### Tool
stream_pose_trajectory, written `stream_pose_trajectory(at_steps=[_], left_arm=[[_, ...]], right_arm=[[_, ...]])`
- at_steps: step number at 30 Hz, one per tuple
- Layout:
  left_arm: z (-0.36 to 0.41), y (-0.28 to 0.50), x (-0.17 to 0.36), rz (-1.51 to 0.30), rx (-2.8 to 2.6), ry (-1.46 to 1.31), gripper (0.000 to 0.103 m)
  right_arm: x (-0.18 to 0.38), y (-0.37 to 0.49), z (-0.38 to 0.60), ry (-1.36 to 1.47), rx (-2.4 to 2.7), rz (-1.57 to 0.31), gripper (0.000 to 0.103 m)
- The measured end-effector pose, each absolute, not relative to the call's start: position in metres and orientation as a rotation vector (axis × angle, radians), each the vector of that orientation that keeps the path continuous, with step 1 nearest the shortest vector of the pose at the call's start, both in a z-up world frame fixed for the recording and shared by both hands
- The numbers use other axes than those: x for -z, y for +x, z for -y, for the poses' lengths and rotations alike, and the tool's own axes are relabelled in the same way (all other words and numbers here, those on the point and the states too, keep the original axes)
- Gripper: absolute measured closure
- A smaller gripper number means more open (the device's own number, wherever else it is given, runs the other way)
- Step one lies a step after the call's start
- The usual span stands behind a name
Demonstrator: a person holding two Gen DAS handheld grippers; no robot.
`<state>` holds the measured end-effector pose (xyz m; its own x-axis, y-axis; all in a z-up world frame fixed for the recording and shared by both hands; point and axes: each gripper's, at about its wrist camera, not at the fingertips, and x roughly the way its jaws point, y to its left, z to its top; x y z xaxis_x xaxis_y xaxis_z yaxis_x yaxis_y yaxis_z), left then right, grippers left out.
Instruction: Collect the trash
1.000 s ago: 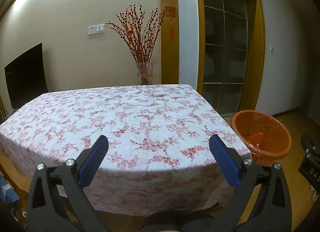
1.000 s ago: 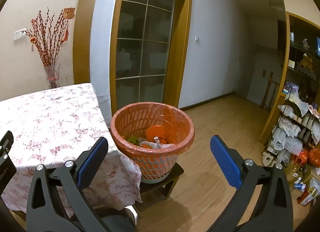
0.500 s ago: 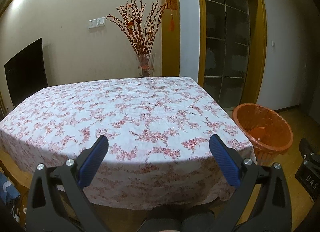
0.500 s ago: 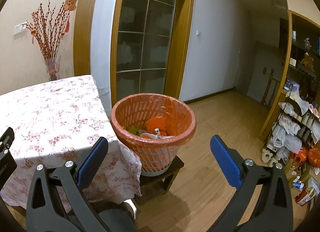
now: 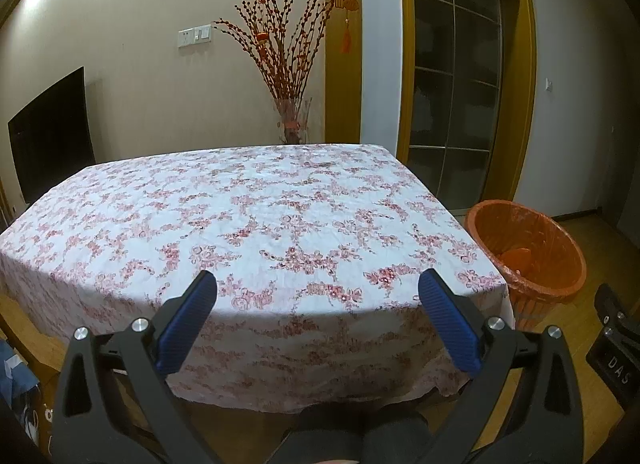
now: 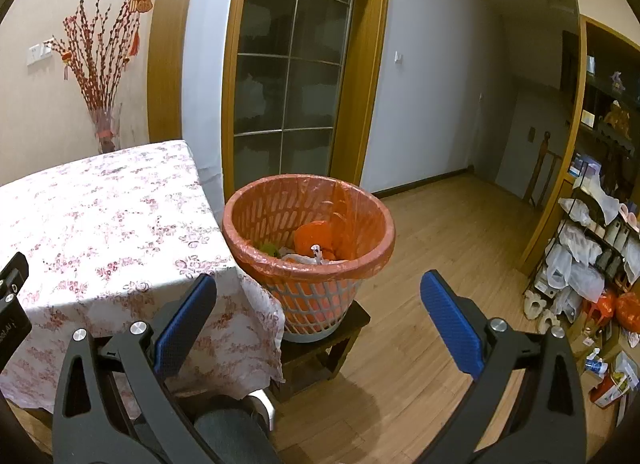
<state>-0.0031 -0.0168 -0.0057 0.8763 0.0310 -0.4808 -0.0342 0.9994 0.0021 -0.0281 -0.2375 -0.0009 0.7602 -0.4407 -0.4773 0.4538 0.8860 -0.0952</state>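
The left gripper [image 5: 316, 292] hangs over the near edge of the desk [image 5: 256, 224], jaws wide apart and holding nothing. The right gripper [image 6: 318, 296] faces the bin [image 6: 308, 260] — jaws apart too. The bin sits on a stool [image 6: 320, 348] just beside the desk corner, trash [image 6: 316, 244] inside its orange liner.

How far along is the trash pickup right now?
Looks nearly done: the orange-lined plastic basket already holds crumpled scraps, and the floral tablecloth-covered table shows no litter. Nothing is in hand; the left tongs and right tongs are both open. No trash left to collect is visible.
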Motion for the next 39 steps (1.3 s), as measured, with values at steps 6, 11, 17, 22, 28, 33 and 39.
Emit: stream_pose_trajectory(at_steps=[6,11,17,22,28,33,39], left_arm=[[0.0165,-0.0042,0.0068,-0.507,-0.035,-0.011,0.004],[0.0164,-0.0043,0.0068,-0.507,-0.036,-0.011,0.004],[0.016,-0.0041,0.0069,-0.507,-0.035,-0.011,0.004],[0.016,-0.0048,0.0073,-0.508,-0.034,-0.011,0.004],[0.0181,-0.0086,0.0082,-0.507,-0.036,-0.011,0.004],[0.0188,-0.0095,0.0083,-0.508,-0.038,-0.011,0.004],[0.0194,-0.0098,0.0081,-0.508,-0.039,-0.012,0.004]], right_arm=[[0.0024,-0.0283,0.2366,0.029,0.482,-0.517,0.003],[0.0028,-0.0293,0.2347,0.028,0.479,-0.519,0.003],[0.0029,-0.0289,0.2343,0.029,0.481,-0.518,0.003],[0.0029,-0.0294,0.2346,0.027,0.481,-0.515,0.003],[0.003,-0.0292,0.2344,0.028,0.48,-0.515,0.003],[0.0032,-0.0293,0.2348,0.027,0.48,-0.515,0.003],[0.0032,-0.0292,0.2346,0.027,0.48,-0.515,0.003]])
